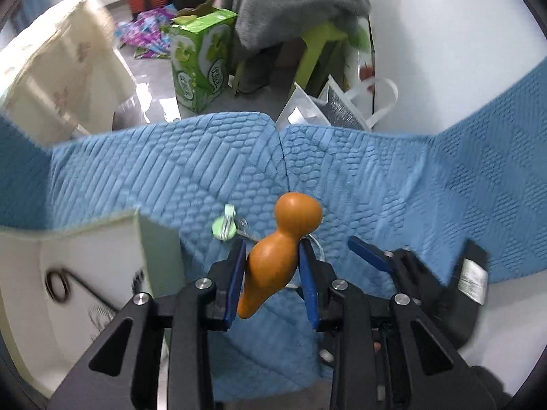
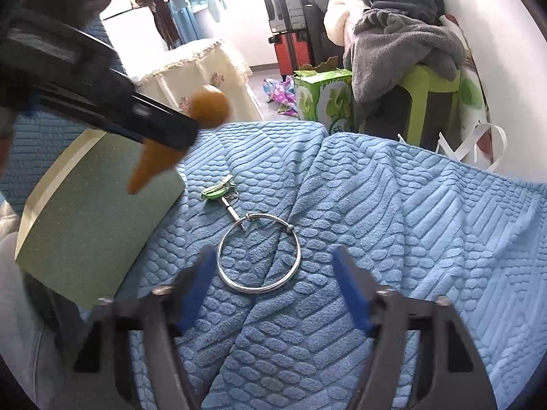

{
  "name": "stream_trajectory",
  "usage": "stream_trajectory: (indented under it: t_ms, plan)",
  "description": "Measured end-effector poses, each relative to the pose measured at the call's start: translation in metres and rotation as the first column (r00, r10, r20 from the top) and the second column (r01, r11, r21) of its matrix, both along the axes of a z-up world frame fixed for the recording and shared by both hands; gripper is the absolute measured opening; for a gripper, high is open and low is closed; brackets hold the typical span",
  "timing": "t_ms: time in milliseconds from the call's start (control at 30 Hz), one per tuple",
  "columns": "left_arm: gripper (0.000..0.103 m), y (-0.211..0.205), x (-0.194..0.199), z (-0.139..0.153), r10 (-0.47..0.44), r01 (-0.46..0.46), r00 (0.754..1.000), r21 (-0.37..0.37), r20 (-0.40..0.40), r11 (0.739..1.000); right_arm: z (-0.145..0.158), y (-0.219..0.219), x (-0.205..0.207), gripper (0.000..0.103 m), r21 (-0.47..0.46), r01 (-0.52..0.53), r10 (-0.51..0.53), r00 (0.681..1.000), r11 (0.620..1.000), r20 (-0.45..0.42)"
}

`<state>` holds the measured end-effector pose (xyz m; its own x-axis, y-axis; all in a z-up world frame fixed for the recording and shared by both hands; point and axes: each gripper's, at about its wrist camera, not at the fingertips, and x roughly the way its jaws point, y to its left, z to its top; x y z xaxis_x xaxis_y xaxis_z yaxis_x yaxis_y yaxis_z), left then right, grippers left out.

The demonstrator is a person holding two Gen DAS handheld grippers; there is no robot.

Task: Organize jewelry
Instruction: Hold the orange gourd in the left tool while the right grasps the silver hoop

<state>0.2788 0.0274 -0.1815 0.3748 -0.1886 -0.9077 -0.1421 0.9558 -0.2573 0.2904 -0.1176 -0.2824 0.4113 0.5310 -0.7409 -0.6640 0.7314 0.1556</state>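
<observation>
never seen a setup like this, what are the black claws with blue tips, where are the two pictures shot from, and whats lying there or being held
They are two hand-held grippers, each with a camera looking along its fingers. One picture is from the left gripper, shut on an orange gourd-shaped piece. The other is from the right gripper, open and empty above a silver bangle. Both work over a blue textured blanket. A small green clip lies beyond the bangle, and a green box sits to the left.
</observation>
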Motion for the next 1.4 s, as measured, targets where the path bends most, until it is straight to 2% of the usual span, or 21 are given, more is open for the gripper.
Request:
stream_trajectory:
  t_ms: [100,200,267,433,533,600,633,967,1100,1233,1400]
  plan:
    - [0.032,0.004,-0.012,0.007,0.036,-0.036,0.999,0.007,0.029,0.999,-0.003,0.007,0.0,0.074,-0.017,-0.01,0.01,1.0,1.0,-0.005]
    - [0.032,0.01,-0.028,0.008,0.087,-0.086,0.995,-0.033,0.051,0.996,-0.006,0.017,-0.001,0.074,-0.05,-0.022,0.022,1.0,0.999,0.004]
    - [0.032,0.012,-0.037,0.008,0.103,-0.102,0.993,-0.016,0.06,0.995,-0.009,0.025,-0.001,0.074,-0.086,-0.026,0.027,1.0,0.996,0.013]
    - [0.032,0.018,-0.057,0.007,0.148,-0.144,0.986,-0.05,0.073,0.988,-0.018,0.039,-0.006,0.08,-0.19,-0.015,0.028,0.997,0.982,0.066]
    - [0.032,0.018,-0.066,0.006,0.154,-0.15,0.985,-0.046,0.08,0.988,-0.018,0.04,-0.008,0.08,-0.192,-0.008,0.024,0.996,0.981,0.081]
    - [0.032,0.02,-0.071,0.005,0.163,-0.159,0.983,-0.05,0.087,0.986,-0.017,0.041,-0.011,0.073,-0.191,-0.009,0.026,0.996,0.982,0.088]
    - [0.032,0.02,-0.073,0.005,0.165,-0.16,0.982,-0.058,0.09,0.985,-0.016,0.042,-0.012,0.066,-0.195,-0.01,0.029,0.995,0.981,0.094]
    - [0.032,0.022,-0.096,0.0,0.189,-0.181,0.974,-0.072,0.126,0.981,-0.012,0.032,-0.019,0.065,-0.219,0.022,-0.009,0.998,0.975,0.058]
    - [0.032,0.027,-0.106,-0.003,0.195,-0.181,0.971,-0.107,0.139,0.978,-0.007,0.023,-0.027,0.063,-0.213,0.042,-0.035,0.999,0.976,0.037]
    - [0.032,0.025,-0.111,0.0,0.191,-0.176,0.97,-0.105,0.149,0.979,-0.01,0.011,-0.036,0.063,-0.222,0.066,-0.071,0.997,0.973,-0.013]
    - [0.032,0.025,-0.114,0.007,0.178,-0.164,0.969,-0.093,0.168,0.982,-0.002,-0.002,-0.04,0.062,-0.207,0.105,-0.113,0.993,0.973,-0.024]
